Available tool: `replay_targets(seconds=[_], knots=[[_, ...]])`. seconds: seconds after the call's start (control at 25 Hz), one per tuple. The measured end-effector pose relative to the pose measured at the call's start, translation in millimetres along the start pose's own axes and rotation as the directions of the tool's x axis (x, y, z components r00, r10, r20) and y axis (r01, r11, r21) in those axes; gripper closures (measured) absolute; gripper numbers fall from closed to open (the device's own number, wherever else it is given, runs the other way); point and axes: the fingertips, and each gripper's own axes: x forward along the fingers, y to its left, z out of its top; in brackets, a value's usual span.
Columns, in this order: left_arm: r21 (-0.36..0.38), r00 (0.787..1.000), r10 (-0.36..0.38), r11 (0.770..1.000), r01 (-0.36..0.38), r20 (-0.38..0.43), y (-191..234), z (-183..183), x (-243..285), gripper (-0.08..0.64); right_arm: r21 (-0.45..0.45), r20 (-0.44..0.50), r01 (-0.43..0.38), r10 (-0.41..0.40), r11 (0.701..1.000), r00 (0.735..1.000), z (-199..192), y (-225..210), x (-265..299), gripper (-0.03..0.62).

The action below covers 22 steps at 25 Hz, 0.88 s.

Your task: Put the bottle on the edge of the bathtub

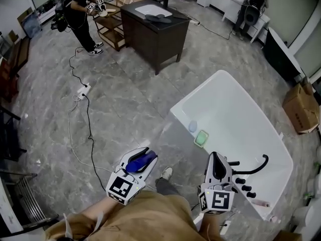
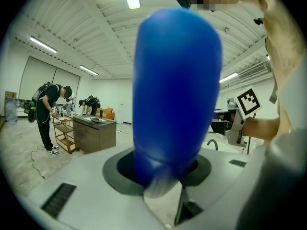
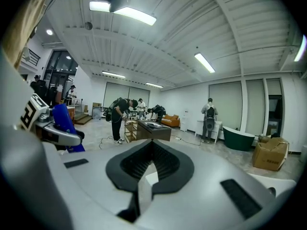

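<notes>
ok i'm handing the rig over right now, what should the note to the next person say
Left gripper: jaws shut on the blue bottle, held in the air over the floor, left of the white bathtub.
Right gripper: jaws together, empty, by the tub's near edge, beside the black tap.
Done: bottle is in the grip.
Left: carry it across to the tub, stand it on the edge, then open the jaws. The bottle is not yet over the rim.
</notes>
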Motion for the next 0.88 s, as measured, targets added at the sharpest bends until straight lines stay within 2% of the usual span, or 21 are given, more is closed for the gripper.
replay_targets(seconds=[0.24,0.44,0.64,0.88], knots=[[0.008,1.0,0.021,1.0,-0.021,-0.001,-2,22,66,0.403,0.023,0.015,-0.03,0.029,0.999,0.999,3,-54,46,0.588],[0.021,0.998,0.064,0.998,-0.064,-0.003,-5,35,107,0.403,0.037,0.04,-0.085,0.084,0.996,0.996,3,-89,83,0.588],[0.011,0.994,0.112,0.994,-0.111,-0.018,-7,38,134,0.403,0.039,0.059,-0.133,0.131,0.99,0.99,1,-112,110,0.588],[0.027,0.992,0.122,0.992,-0.121,-0.03,-9,47,148,0.403,0.069,0.073,-0.154,0.149,0.986,0.986,1,-125,120,0.588]])
